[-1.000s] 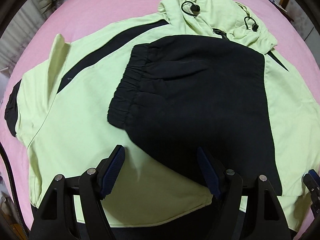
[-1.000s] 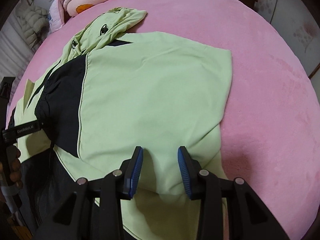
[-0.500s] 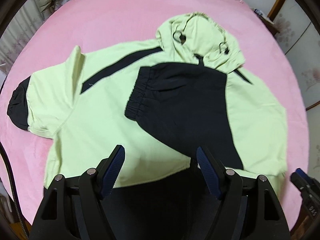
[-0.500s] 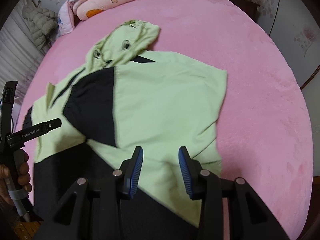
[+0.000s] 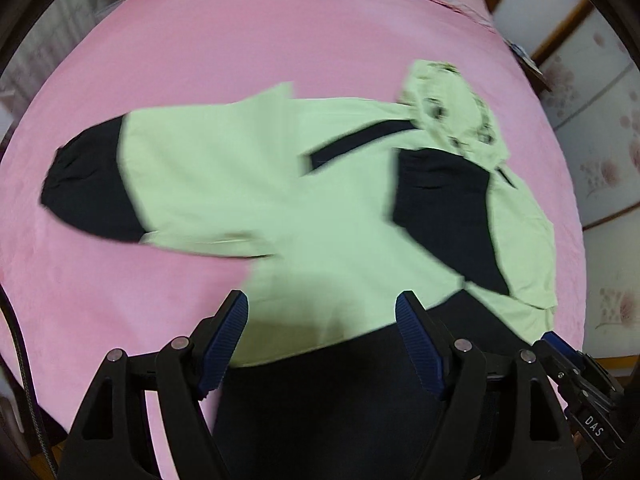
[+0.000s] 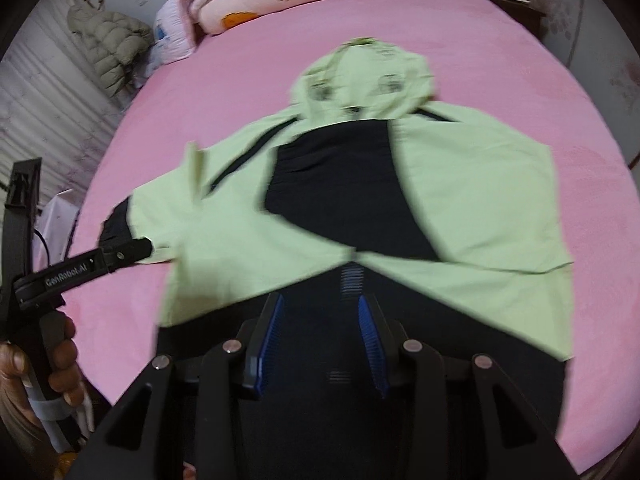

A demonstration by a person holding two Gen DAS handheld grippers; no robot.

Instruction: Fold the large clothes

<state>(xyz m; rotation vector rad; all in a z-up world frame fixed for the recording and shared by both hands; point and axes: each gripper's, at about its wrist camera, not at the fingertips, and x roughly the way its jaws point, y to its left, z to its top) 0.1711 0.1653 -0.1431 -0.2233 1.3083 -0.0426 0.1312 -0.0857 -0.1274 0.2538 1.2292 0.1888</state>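
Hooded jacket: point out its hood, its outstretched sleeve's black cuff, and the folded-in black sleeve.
hood (image 6: 362,80), right wrist view, middle of the green hood panel.
black cuff (image 5: 86,190), left wrist view, centre of the dark sleeve end.
folded-in black sleeve (image 6: 340,184), right wrist view, its middle.

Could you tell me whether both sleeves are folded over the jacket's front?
No, the left sleeve lies spread out on the pink bed.

Soft, even indoor light falls on the pink bed (image 5: 248,40), without glare. The hoodie (image 6: 480,208) is smeared by motion blur. Around it, fisheye bending curves the bed's edges into dark corners.
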